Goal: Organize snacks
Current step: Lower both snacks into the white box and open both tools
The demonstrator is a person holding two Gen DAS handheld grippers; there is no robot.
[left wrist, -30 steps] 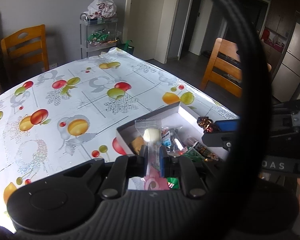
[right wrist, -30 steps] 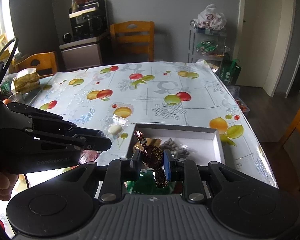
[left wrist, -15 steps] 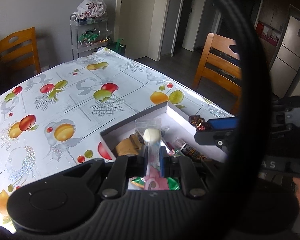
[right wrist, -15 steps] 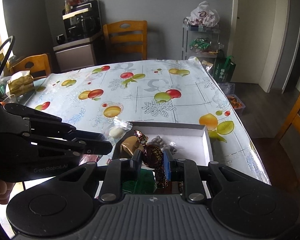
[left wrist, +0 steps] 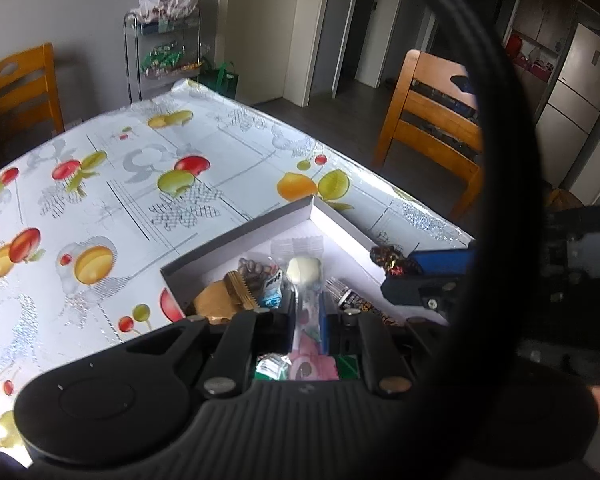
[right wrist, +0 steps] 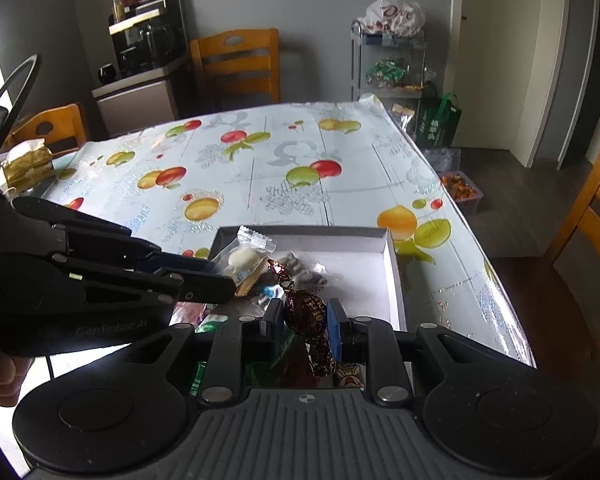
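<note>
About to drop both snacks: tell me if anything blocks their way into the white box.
Nothing visible does. The box is open-topped; the chocolate and the clear-wrapped candy hang over it. Other snacks only lie inside.

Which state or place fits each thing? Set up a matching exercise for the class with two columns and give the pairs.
Things:
1. white candy in clear wrapper
2. brown foil chocolate
3. white box
4. gold packet

States:
A. on the table's far left edge
B. held in the right gripper
C. held in the left gripper
D. open, with snacks inside

Pairs: 1-C, 2-B, 3-D, 4-A
</note>
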